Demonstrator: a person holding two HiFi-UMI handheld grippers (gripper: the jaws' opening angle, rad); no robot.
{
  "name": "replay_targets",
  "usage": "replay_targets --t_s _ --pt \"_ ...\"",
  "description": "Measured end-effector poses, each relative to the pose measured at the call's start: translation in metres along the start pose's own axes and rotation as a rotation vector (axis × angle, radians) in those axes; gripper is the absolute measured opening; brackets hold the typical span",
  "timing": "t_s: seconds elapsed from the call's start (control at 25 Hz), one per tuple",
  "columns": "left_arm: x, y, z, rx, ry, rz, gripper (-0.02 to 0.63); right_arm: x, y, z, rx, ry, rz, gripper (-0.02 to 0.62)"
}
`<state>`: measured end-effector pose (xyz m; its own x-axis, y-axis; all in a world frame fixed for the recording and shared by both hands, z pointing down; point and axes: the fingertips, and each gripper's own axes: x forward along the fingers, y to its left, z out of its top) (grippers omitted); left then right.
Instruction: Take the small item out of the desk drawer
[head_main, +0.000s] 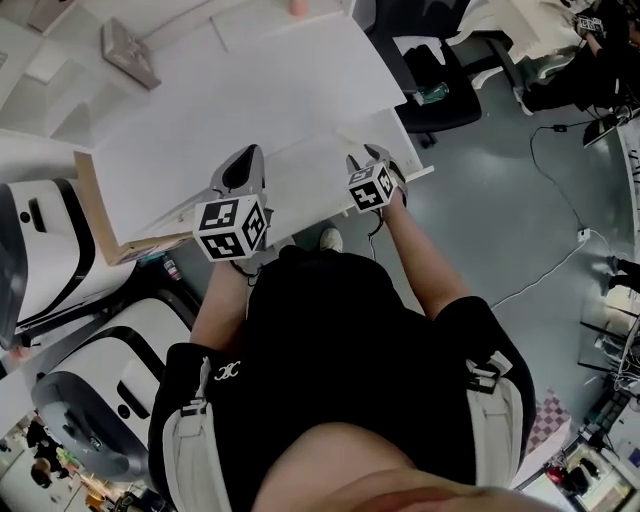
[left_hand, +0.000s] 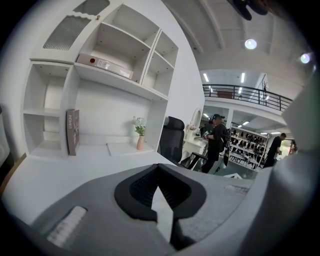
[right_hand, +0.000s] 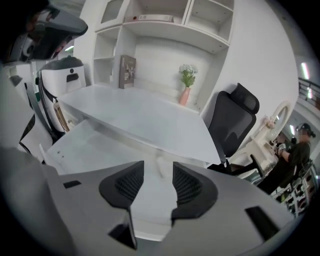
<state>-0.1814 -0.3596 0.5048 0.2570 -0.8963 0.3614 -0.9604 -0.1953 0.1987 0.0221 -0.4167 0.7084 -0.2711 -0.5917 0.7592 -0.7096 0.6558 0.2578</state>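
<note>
Facing one drawer (head_main: 300, 185), two grippers (head_main: 250, 155) (head_main: 368, 156).

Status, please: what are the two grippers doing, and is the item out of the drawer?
Left gripper shut, empty. Right gripper open, facing the pulled-out drawer, holding nothing. Small item not clearly visible. Nothing in the way.

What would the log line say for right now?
left gripper: shut, empty, at desk | right gripper: open, empty, above open drawer | small item: not clearly visible
</note>
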Motion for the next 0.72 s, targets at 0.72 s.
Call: replay_targets --t_s 0.72 --pt "-0.018 0.029 -0.002 -0.005 0.014 0.153 0.014 0.089 -0.013 -0.028 -0.225 0.137 0.064 0.172"
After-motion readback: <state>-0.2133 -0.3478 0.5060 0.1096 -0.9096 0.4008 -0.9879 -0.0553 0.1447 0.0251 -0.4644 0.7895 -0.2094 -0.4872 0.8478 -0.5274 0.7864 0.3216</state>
